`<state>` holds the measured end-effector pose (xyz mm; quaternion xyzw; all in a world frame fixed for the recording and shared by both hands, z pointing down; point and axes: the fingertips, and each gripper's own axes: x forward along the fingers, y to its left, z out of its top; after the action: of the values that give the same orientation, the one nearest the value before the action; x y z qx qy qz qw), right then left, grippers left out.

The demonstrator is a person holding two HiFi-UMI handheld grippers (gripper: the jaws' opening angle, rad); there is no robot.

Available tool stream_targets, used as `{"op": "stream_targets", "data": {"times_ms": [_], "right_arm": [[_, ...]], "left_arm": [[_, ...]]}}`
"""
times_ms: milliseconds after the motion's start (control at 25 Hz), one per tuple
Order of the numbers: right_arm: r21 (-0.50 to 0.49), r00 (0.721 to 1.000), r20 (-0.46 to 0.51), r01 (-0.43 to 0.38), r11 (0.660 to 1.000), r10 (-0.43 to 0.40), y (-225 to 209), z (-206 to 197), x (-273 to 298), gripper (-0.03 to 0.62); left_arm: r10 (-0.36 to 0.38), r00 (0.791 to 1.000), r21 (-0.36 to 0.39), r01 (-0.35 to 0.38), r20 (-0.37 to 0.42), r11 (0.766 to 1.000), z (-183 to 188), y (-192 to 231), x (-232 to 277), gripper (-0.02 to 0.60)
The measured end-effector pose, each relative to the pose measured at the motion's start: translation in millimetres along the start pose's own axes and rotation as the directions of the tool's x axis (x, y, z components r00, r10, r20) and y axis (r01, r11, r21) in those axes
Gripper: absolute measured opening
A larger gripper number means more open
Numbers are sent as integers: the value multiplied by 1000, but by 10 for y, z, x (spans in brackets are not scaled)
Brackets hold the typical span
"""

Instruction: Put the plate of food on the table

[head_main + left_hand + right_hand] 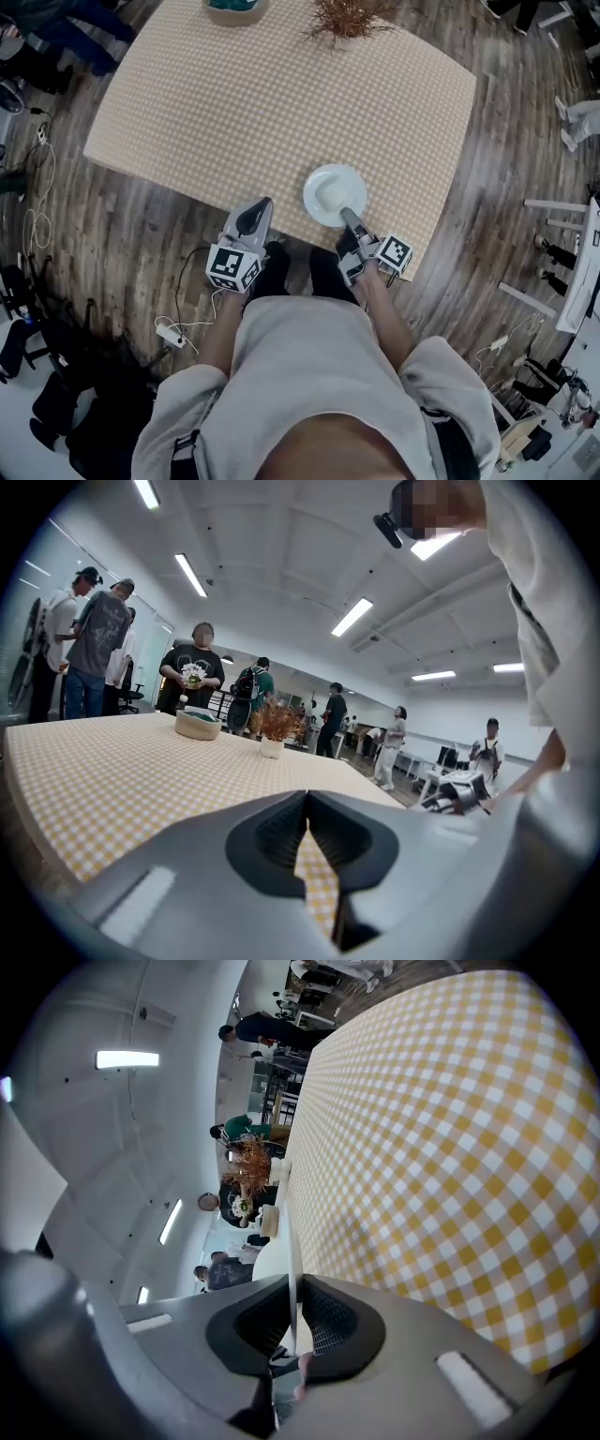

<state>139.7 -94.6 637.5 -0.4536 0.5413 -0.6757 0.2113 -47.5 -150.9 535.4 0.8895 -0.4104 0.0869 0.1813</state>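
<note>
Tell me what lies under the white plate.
The yellow checked tablecloth lies under the plate, near its front edge. The patch directly beneath is covered, so whether the plate rests on it is unclear. The right gripper clamps the plate's near rim.

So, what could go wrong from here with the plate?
The right gripper pinches the plate by its thin rim on one side only, so it could tilt or slip. The plate is close to the table's near edge; let go there, it might be knocked off.
</note>
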Motion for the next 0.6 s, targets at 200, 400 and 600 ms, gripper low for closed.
{"op": "stream_targets", "data": {"times_ms": [200,400,600], "right_arm": [[7,1000,-19,25,1000,-25,-233,-149,-60,25],[31,999,-26,40,999,-40,-369,-230,-85,25],[19,998,-43,40,999,-39,-387,-191,23,26]], "left_arm": [[-9,1000,-10,8,-18,1000,-193,43,12,9],[-15,999,-9,15,-28,1000,-274,39,5,9],[-9,1000,-14,9,-29,1000,-278,17,-22,9]]}}
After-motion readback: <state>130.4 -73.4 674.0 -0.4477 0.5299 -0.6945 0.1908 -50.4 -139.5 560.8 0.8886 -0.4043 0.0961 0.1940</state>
